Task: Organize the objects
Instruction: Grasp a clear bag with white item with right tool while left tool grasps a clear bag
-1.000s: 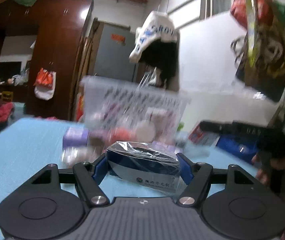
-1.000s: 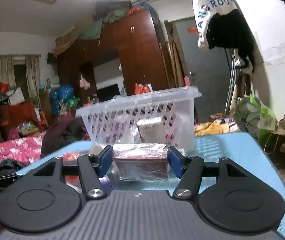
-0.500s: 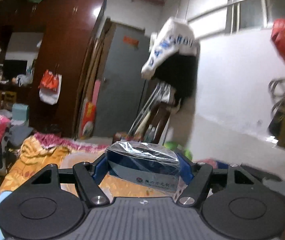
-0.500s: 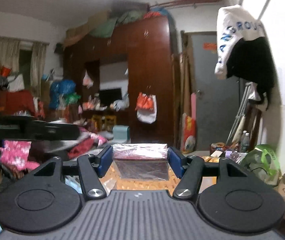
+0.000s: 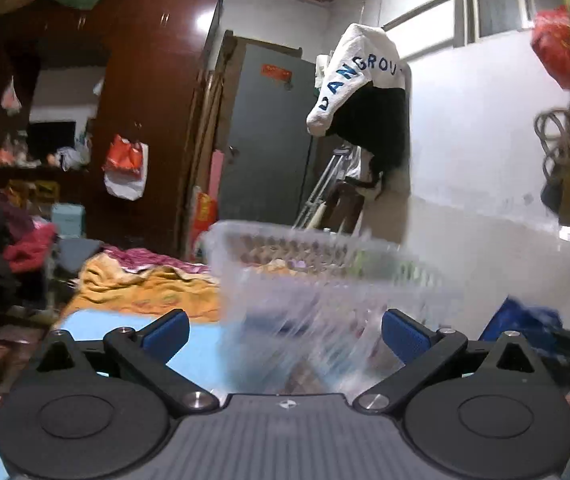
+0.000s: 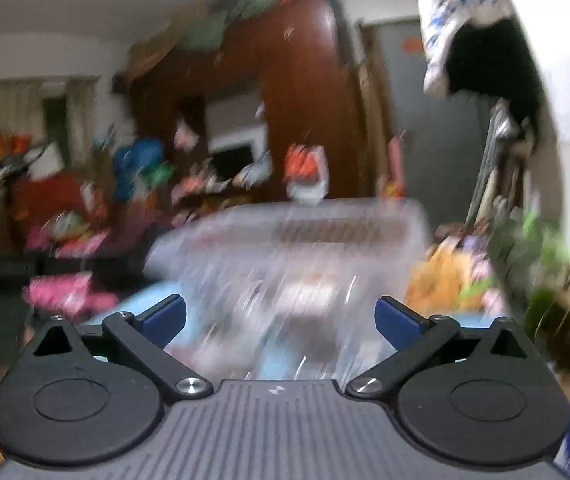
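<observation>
A clear plastic basket (image 5: 325,264) with slotted walls stands on the light blue table (image 5: 201,344), blurred by motion, just ahead of my left gripper (image 5: 283,334). The left gripper is open and empty, its blue pads wide apart. In the right wrist view the same basket (image 6: 305,248) is straight ahead, also blurred, with vague items inside. My right gripper (image 6: 279,322) is open and empty. The wrapped boxes are not between either pair of fingers.
A dark wooden wardrobe (image 5: 141,100) and a grey door (image 5: 269,140) stand behind the table. A white and black garment (image 5: 361,92) hangs at the right wall. A bed with orange and pink bedding (image 5: 145,284) lies beyond the table. A blue item (image 5: 525,320) sits right of the basket.
Both grippers have opened and let go of their wrapped boxes. Both have tilted back down, so the basket is in view again.
</observation>
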Available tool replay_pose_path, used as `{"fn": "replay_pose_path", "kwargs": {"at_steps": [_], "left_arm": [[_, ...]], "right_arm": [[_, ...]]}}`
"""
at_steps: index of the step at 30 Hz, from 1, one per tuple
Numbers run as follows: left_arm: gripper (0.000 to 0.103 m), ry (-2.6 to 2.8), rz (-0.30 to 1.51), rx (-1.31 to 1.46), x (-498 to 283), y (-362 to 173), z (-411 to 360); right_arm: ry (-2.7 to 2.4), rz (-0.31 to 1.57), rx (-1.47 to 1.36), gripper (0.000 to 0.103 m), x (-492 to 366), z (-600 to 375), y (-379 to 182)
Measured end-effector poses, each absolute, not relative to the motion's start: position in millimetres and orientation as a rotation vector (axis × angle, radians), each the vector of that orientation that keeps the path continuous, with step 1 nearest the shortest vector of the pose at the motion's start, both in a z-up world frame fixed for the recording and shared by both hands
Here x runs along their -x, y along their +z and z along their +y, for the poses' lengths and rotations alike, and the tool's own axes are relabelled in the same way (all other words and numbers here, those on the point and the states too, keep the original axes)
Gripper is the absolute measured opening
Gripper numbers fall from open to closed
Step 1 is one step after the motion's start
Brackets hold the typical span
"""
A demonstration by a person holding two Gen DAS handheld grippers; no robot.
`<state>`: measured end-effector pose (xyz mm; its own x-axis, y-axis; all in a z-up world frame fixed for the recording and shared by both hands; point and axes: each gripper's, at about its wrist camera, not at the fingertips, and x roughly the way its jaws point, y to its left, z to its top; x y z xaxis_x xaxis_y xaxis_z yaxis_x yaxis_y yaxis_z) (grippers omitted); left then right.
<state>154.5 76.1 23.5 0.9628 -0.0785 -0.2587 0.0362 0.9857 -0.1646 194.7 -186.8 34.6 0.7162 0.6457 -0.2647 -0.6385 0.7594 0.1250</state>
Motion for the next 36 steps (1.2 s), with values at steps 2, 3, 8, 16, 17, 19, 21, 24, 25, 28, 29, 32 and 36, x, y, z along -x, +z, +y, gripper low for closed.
{"fn": "replay_pose_path", "kwargs": {"at_steps": [2,3,8,16,17,19,21,24,25,28,29,32,36], "left_arm": [[0.101,-0.042,0.334,0.163,-142.4,6.6,85.4],[0.099,-0.049,0.357,0.164,-139.0,-2.1,89.1],[0.089,-0.044,0.474,0.098,-146.4,-28.1,90.8],[0.085,-0.070,0.590,0.017,-161.0,-33.9,78.6],[0.084,-0.079,0.589,0.013,-161.0,-33.1,77.7],[0.057,-0.090,0.594,0.019,-160.2,-33.5,77.6],[0.055,-0.090,0.573,0.036,-154.9,-33.8,79.9],[0.054,-0.057,0.477,0.029,-135.8,-31.2,79.2],[0.054,-0.061,0.455,0.038,-129.9,-32.3,78.8],[0.054,-0.092,0.376,0.076,-108.8,-36.9,75.0],[0.054,-0.096,0.347,0.089,-101.6,-38.3,73.6],[0.054,-0.124,0.293,0.127,-89.5,-40.7,69.3],[0.054,-0.134,0.275,0.134,-85.4,-40.5,64.2]], "right_arm": [[0.773,0.340,-0.016,0.103,-168.6,-183.9,6.9],[0.791,0.366,-0.013,0.103,-158.9,-181.6,-4.5],[0.872,0.417,0.019,0.070,-137.7,-154.9,-31.1],[0.879,0.434,0.076,0.037,-132.0,-135.3,-41.4],[0.883,0.432,0.059,0.037,-130.9,-139.9,-41.2],[0.878,0.418,0.021,0.037,-125.6,-151.1,-42.0],[0.870,0.409,-0.010,0.037,-119.7,-159.7,-42.2],[0.863,0.402,-0.055,0.037,-119.7,-172.2,-45.4],[0.854,0.397,-0.066,0.037,-118.8,-177.2,-46.8],[0.825,0.383,-0.089,0.037,-120.6,-186.4,-48.6],[0.817,0.375,-0.098,0.037,-120.4,-190.8,-49.1],[0.785,0.358,-0.099,0.037,-122.2,-196.5,-49.8],[0.777,0.339,-0.117,0.037,-118.8,-206.7,-50.4]]}}
